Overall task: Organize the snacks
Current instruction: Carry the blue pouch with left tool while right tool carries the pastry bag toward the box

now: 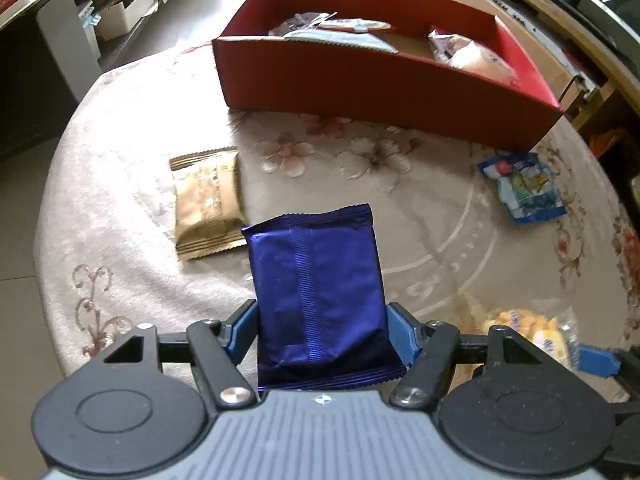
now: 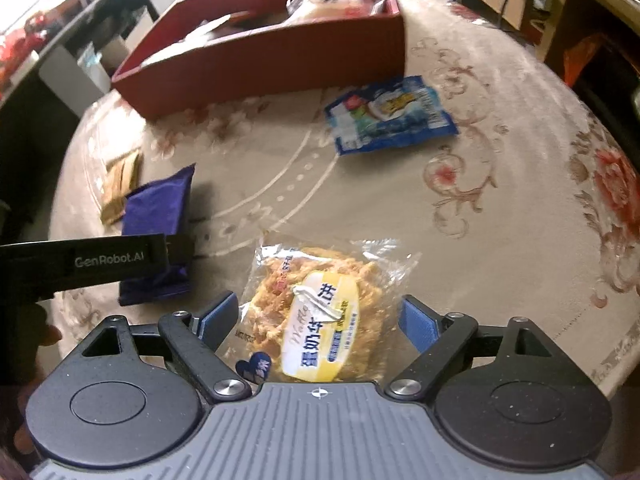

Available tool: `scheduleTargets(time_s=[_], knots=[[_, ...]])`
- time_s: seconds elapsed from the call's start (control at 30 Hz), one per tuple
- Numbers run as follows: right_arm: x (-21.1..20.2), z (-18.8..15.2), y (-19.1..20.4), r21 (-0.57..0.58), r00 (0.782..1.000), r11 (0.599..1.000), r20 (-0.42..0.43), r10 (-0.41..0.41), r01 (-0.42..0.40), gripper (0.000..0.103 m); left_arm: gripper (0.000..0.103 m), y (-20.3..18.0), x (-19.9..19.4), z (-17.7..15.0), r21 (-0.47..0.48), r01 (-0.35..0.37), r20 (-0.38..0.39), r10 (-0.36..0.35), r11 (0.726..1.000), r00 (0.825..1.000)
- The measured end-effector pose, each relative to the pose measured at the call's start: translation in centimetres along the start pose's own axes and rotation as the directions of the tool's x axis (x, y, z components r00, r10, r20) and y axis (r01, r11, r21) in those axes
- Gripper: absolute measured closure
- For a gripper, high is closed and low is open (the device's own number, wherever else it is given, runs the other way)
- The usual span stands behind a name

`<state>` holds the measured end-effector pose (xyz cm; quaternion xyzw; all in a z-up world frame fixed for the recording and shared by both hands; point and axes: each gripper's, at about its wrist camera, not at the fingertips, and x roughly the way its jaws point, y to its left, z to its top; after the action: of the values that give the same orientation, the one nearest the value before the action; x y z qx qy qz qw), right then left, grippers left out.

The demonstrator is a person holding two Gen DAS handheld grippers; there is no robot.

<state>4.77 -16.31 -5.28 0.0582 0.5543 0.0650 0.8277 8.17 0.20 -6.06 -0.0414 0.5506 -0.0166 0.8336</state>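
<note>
My left gripper (image 1: 320,330) is shut on a dark blue foil packet (image 1: 316,280), its blue pads pressing both long sides; the packet sticks out forward above the table. The right wrist view shows the same blue packet (image 2: 156,208) at the left. My right gripper (image 2: 318,318) stands open around a clear waffle packet with a yellow label (image 2: 320,312), which lies on the cloth with a gap at each pad. A red box (image 1: 360,76) at the far side holds several wrapped snacks.
A gold packet (image 1: 208,204) lies left of centre and a blue-and-white packet (image 1: 524,188) lies right, near the box corner. The round table has a beige floral cloth (image 1: 400,200). Shelves, cartons and furniture stand around it.
</note>
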Motion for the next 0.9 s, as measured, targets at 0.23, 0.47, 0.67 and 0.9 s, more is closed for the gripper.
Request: scheduleTargets(time_s=[0.23, 0.47, 0.67, 0.9], knots=[[1.5, -0.6, 1.4, -0.134, 0.992, 0.983, 0.002, -0.125, 0.124, 0.014, 0.029, -0.5, 0.6, -0.3, 0.049, -0.056, 0.019, 0.055, 0.997, 0.998], [1.9, -0.9, 1.6, -0.162, 0.992, 0.980, -0.015, -0.122, 0.118, 0.001, 0.004, 0.5, 1.7, 0.2, 0.002, -0.082, 0.014, 0.082, 0.997, 0.997], [2.3, -0.6, 1.5, -0.120, 0.994, 0.987, -0.031, -0.108, 0.103, 0.000, 0.003, 0.3, 1.7, 0.1, 0.001, -0.090, 0.022, 0.090, 0.996, 0.996], [1.3, -1.1, 1.6, -0.162, 0.993, 0.979, 0.017, -0.119, 0.120, 0.023, 0.033, -1.0, 0.7, -0.4, 0.061, -0.068, 0.049, 0.065, 0.996, 0.997]])
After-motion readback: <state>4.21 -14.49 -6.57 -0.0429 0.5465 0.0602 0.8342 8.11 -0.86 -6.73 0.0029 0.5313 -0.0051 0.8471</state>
